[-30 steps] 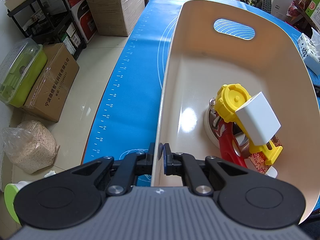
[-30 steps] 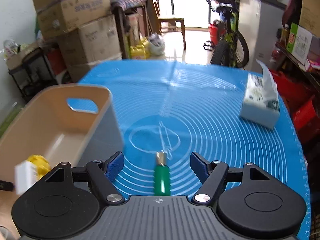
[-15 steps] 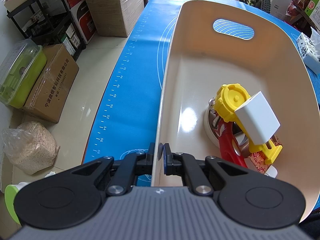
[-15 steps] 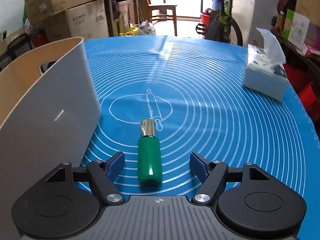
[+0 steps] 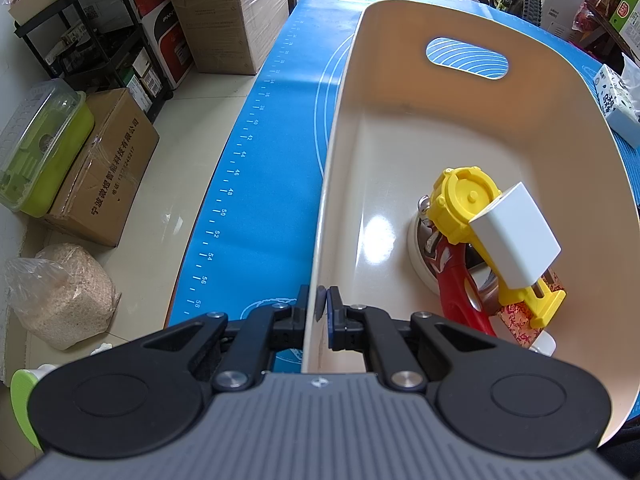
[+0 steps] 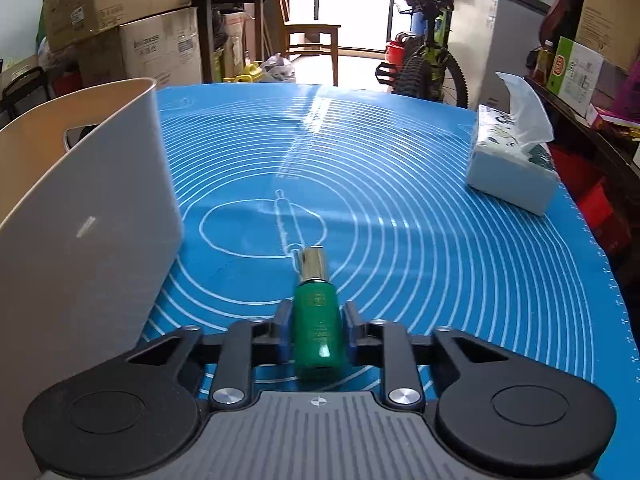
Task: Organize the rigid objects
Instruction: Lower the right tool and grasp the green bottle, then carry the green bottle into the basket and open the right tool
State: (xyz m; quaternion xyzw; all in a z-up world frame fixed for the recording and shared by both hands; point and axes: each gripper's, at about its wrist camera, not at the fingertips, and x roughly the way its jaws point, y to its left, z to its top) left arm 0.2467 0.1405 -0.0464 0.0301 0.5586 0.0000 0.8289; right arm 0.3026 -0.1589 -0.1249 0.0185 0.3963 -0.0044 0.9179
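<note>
Two grips set: left gripper (image 5: 318,310) pinching near wall of bin (image 5: 472,128), right gripper (image 6: 317,330) closed on green bottle (image 6: 318,326) lying on mat (image 6: 420,200); lift level, clear right rim.

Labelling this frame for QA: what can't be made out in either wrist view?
- Left wrist view: items under the yellow toy and white block in the bin; stacked, unidentifiable.
- Right wrist view: bin contents, hidden by its wall.
- Green bottle label: too small to read.
- Whether the bottle is off the mat: the right gripper hides its underside.
</note>
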